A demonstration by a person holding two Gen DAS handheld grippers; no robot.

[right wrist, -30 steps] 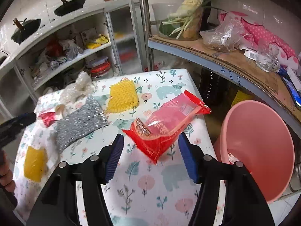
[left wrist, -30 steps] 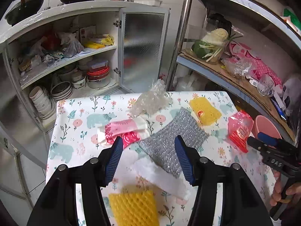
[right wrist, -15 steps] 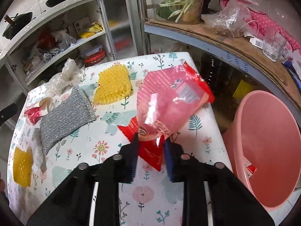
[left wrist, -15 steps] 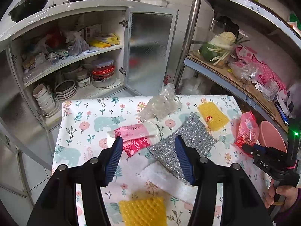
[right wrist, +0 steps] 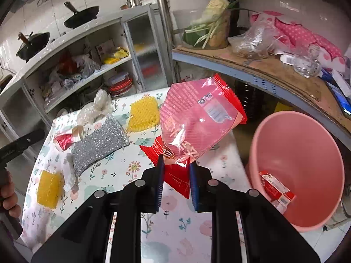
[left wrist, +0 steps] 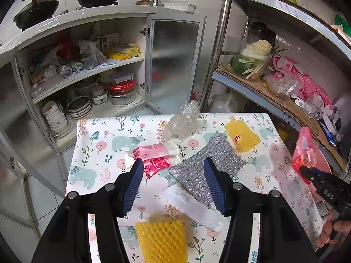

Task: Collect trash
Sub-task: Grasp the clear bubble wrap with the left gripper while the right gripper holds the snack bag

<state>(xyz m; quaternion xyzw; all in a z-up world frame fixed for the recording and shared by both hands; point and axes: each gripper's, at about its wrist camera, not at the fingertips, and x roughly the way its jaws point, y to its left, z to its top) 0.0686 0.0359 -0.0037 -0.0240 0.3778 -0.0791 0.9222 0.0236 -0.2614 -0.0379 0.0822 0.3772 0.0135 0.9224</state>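
On the floral worktop [left wrist: 103, 140] most of the litter lies loose, and beside its right edge, lower down, stands my pink bin [right wrist: 298, 166] with a small red-and-white packet [right wrist: 275, 186] already lying in it. My right tongs [right wrist: 175, 171] are pinched tight on the lower corner of the red snack wrapper [right wrist: 197, 122]; the wrapper stands up off the worktop, tilted toward the bin, its top near the bin's rim but not over the opening as far as I can tell. In the left wrist view the same wrapper [left wrist: 303, 151] shows blurred at the worktop's right edge. My left tongs [left wrist: 173, 184] hang spread wide above the middle of the worktop, holding nothing. Between and just beyond their tips lies the silver scouring pad [left wrist: 210, 162], overlapping one end of a white foam strip [left wrist: 193, 208]. Left of the pad: a pink-and-white wrapper [left wrist: 155, 155]. Behind it: a crumpled clear plastic bag [left wrist: 184, 125]. Right of the pad: a yellow mesh sleeve [left wrist: 242, 134] with a small round sticker on it. A second yellow foam net [left wrist: 161, 241] lies nearest me, between the left tongs' arms.
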